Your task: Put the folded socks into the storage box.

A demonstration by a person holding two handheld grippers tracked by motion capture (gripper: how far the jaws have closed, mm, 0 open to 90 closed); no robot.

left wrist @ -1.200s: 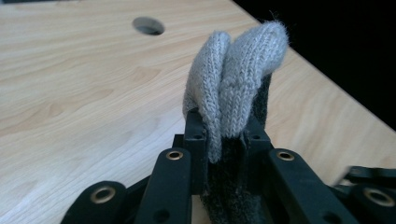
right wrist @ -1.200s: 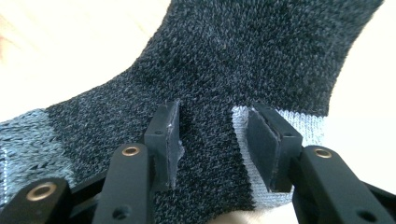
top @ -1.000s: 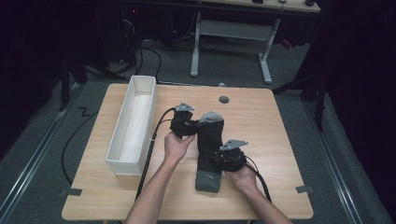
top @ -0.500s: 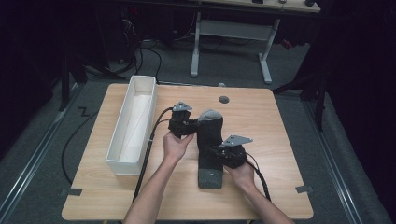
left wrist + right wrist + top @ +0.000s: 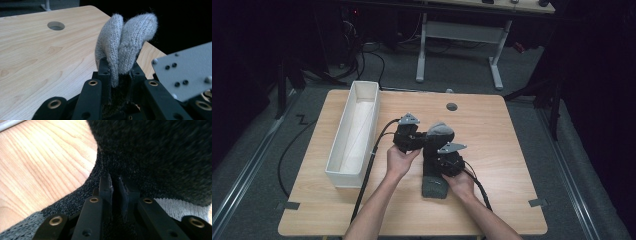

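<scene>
Since the earlier frame, the right gripper (image 5: 446,161) had slid a little along the sock (image 5: 435,184) and its fingers had just been closing, pinching the dark knit at mid-length. Its fingers (image 5: 108,187) stood almost together, fabric between them. The left gripper (image 5: 411,138) held steady, its fingers (image 5: 103,72) nearly shut on the grey toe (image 5: 126,43), lifted off the tabletop (image 5: 492,130). The sock lay at mid-tabletop, right of the white bin (image 5: 343,170). Judging by this, a fold was under way: both grips should stay firm, and the toe should travel evenly over the cuff to avoid twisting.
</scene>
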